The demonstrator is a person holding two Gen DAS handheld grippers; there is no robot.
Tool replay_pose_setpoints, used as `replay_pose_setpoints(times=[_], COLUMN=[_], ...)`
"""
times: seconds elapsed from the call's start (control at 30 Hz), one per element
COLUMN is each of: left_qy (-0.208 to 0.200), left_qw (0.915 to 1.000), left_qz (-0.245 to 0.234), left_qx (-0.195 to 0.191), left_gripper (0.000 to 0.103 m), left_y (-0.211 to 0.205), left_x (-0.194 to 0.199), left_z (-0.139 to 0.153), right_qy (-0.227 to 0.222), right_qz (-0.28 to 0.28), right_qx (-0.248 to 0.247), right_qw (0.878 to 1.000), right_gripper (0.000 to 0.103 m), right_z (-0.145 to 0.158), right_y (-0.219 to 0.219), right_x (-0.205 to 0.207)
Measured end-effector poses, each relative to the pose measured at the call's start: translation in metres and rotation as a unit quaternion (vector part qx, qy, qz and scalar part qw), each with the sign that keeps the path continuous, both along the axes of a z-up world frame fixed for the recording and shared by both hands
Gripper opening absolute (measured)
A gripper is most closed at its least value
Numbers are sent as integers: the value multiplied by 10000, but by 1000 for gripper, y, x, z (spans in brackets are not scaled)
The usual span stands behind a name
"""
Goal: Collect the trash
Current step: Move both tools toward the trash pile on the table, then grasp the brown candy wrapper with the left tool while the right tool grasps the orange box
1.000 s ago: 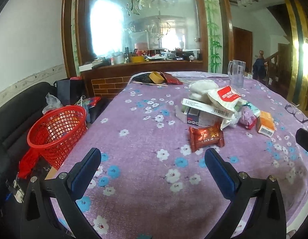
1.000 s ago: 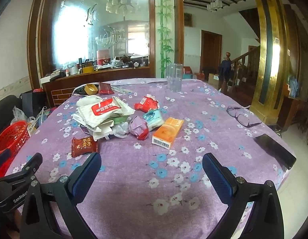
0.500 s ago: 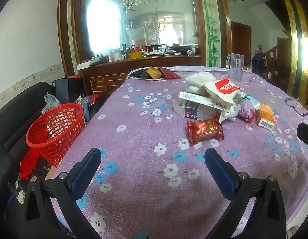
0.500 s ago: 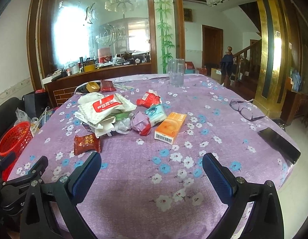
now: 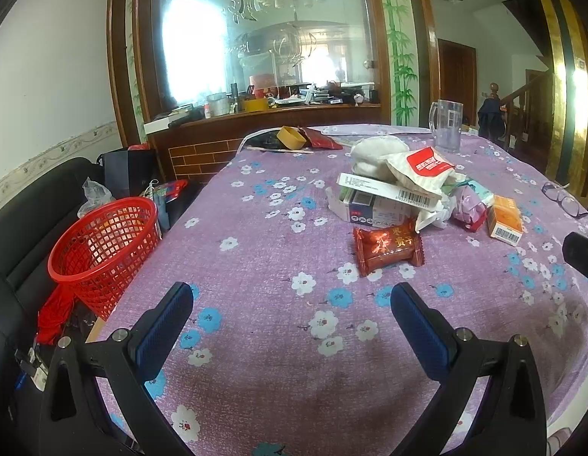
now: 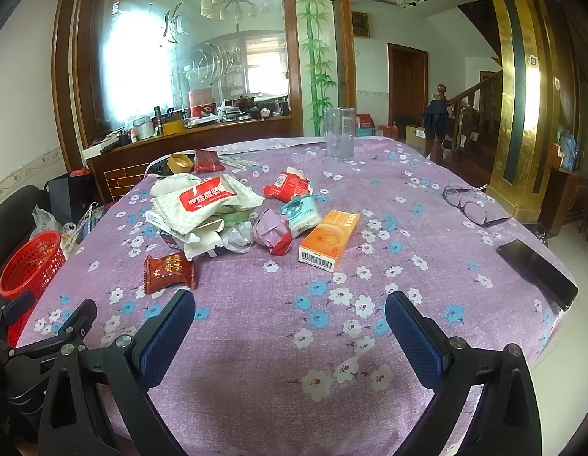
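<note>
A pile of trash lies mid-table: a brown-red snack wrapper (image 5: 387, 246) (image 6: 169, 269) nearest me, a white wipes pack with a red label (image 5: 421, 174) (image 6: 206, 201), flat cartons (image 5: 373, 199), a crumpled pink wrapper (image 6: 273, 230), an orange box (image 5: 505, 220) (image 6: 329, 239) and a red packet (image 6: 286, 188). A red mesh basket (image 5: 104, 247) (image 6: 30, 262) stands off the table's left edge. My left gripper (image 5: 292, 326) is open and empty, short of the snack wrapper. My right gripper (image 6: 290, 325) is open and empty, short of the orange box.
The table wears a purple flowered cloth (image 5: 256, 228). A glass mug (image 6: 339, 138) stands at the back, glasses (image 6: 470, 205) and a black phone (image 6: 537, 271) lie at the right. A tape roll (image 5: 290, 137) and dark red packet (image 6: 206, 159) lie far back. A black sofa (image 5: 24, 205) is at the left.
Both grippers have moved a little forward and lower toward the trash pile, which looks slightly closer. Both stay open and empty. Nothing on the table has moved.
</note>
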State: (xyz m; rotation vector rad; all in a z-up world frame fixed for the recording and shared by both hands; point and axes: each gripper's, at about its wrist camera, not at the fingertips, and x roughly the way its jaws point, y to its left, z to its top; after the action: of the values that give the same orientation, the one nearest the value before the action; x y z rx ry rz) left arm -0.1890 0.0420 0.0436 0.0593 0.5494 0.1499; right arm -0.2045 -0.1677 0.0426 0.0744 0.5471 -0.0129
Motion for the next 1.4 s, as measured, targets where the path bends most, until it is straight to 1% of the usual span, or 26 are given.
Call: replay_pose_setpoints(times=[0.33,0.47,0.57,0.7,0.83,0.97,1.1,1.2,1.23,1.27,1.33,1.4], left_qy=[15,50,76,180,318,401,732,861,883,935,1073,1132], left_qw=[10000,10000,10000,9995,9984,9972,9906,9856,9841,9824,9777,9739], left_qz=[9,-5,-51,-210,-367,-595,-1145,-1451,-1537,-1606,-1795,-1949], left_qx=[-10,-32,-39,-125,-292,-202,-128,51,140,198,210,275], left_gripper=[103,103,103,103,103,103,102,94,87,81,81,80], left_y=[-1,1,0,1,4,-2,-17,-26,-30,-32,-37,-42], left_x=[0,1,2,9,21,35,64,80,85,90,99,105], left_z=[0,0,0,2,5,7,8,7,6,5,0,-3], right_qy=[68,131,191,315,483,638,915,1032,1136,1251,1464,1691], right_qz=[27,26,2,45,38,23,144,96,86,96,54,-29], right_qx=[-12,70,176,453,691,883,994,1019,993,1022,1140,1013], right_qw=[10000,9999,9997,9985,9964,9940,9907,9894,9885,9868,9826,9804], right_gripper=[102,102,101,99,90,89,89,89,89,88,87,85], right_z=[-2,-3,-6,-7,-9,-13,-10,-6,-6,-8,-12,-19], right_y=[1,-2,-9,-22,-36,-46,-55,-61,-62,-63,-66,-64], right_x=[2,5,8,18,30,41,68,91,104,113,134,154])
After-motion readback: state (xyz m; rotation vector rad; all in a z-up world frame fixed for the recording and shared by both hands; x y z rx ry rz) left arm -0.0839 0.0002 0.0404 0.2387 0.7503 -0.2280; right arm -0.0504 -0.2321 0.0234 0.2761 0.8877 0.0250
